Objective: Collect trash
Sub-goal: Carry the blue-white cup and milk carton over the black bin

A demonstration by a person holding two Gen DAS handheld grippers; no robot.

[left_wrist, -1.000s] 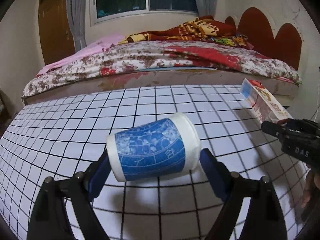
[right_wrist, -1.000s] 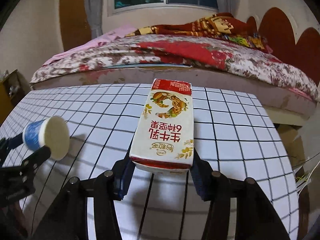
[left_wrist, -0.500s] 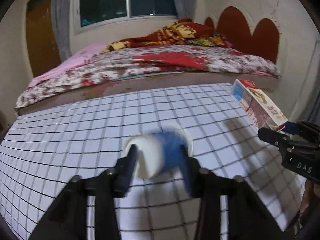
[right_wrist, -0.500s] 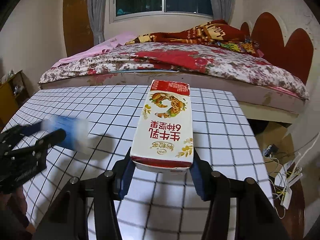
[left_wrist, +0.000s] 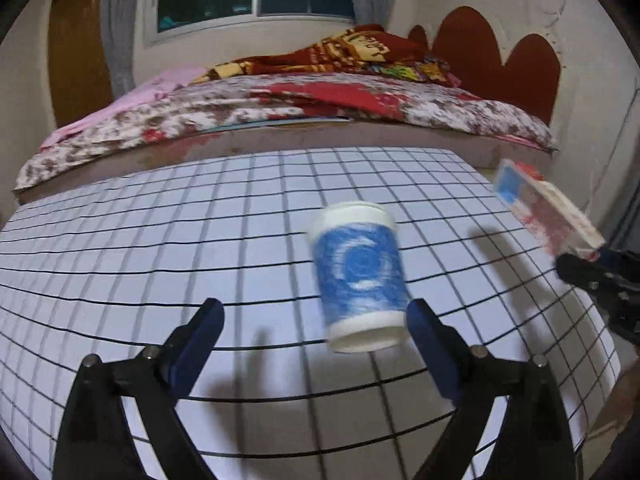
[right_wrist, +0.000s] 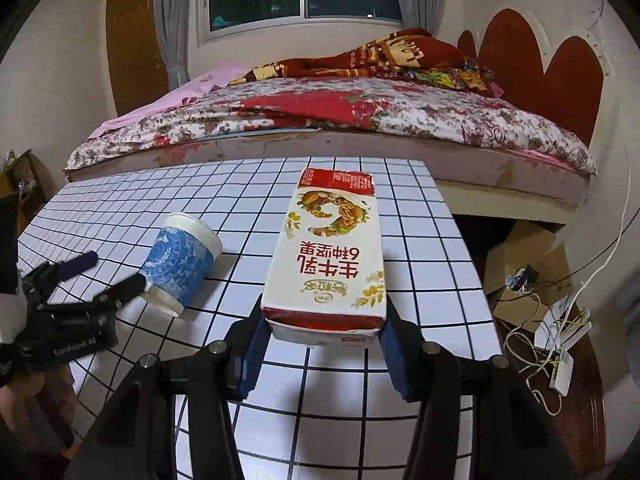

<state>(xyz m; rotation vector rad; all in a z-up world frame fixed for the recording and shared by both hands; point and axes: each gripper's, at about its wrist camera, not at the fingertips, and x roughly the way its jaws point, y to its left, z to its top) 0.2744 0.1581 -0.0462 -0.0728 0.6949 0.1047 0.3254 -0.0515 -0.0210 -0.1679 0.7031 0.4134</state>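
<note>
A blue-and-white paper cup (left_wrist: 360, 278) is loose between the wide-open jaws of my left gripper (left_wrist: 316, 330), close to the right finger (left_wrist: 430, 344) and apart from the left one; it is blurred. In the right wrist view the cup (right_wrist: 180, 264) tilts by the left gripper's tips (right_wrist: 108, 276) above the grid tablecloth (right_wrist: 432, 272). My right gripper (right_wrist: 320, 344) is shut on a red-and-white milk carton (right_wrist: 332, 252), held above the table. The carton also shows at the right edge of the left wrist view (left_wrist: 544, 208).
A bed (right_wrist: 360, 116) with floral and red blankets stands just behind the table. To the right of the table, on the floor, lie a cardboard box (right_wrist: 524, 264) and a white power strip with tangled cables (right_wrist: 560, 340). A brown door (right_wrist: 136, 48) is at the back left.
My left gripper held the cup sideways, then its jaws opened wide and the cup came free and turned. My right gripper kept hold of the carton and shifted a little right.
</note>
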